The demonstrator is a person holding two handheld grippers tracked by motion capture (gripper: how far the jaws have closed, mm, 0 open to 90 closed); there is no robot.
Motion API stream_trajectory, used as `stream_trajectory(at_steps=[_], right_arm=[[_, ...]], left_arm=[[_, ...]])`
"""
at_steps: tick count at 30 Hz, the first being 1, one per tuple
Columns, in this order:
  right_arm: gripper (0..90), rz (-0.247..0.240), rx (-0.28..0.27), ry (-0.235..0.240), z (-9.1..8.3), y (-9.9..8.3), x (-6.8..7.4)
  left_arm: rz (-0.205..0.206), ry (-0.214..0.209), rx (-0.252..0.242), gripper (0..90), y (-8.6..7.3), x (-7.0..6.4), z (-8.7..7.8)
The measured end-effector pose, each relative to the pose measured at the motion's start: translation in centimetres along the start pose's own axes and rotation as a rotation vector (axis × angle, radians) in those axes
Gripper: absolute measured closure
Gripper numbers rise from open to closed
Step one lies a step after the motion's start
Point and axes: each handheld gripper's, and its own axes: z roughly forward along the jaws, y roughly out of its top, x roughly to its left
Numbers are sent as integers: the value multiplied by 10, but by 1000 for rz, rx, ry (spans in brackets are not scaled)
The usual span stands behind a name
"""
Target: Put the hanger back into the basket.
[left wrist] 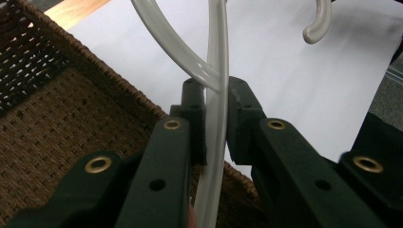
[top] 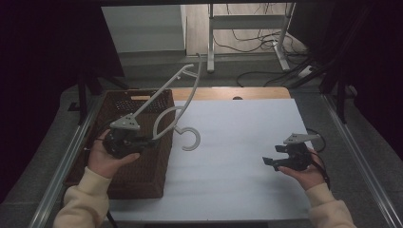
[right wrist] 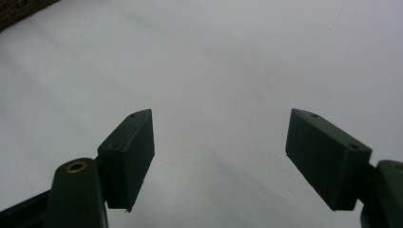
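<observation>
Your left gripper [top: 151, 140] is clamped on white hanger [top: 177, 102], held up over basket [top: 142, 175] at desk's left edge. Right gripper [top: 272, 158] jaws wide apart, holding nothing, near right edge.

Clearance: open on the right, crowded on the left.
White table cover [top: 237, 156] lies bare between the wicker basket [top: 142, 175] and the right gripper [top: 272, 161], whose spread jaws hang over bare cover. The pale hanger [top: 185, 95], clamped in the left gripper [top: 151, 140], slants above the basket's near wall, its hook [top: 190, 140] hanging over the cover.
</observation>
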Motion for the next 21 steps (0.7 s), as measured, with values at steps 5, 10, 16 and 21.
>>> stream_trajectory(at_steps=[5, 10, 16, 21], right_arm=[[252, 0, 1, -1, 0, 0, 0], [251, -1, 2, -3, 0, 0, 0], [251, 3, 5, -1, 1, 0, 0], [250, -3, 9, -5, 1, 0, 0]], left_arm=[[-14, 7, 2, 795, -6, 4, -4], [-26, 9, 0, 795, -12, 7, -6], [-46, 16, 6, 796, -21, 13, -9], [-56, 18, 5, 796, -26, 16, -11]])
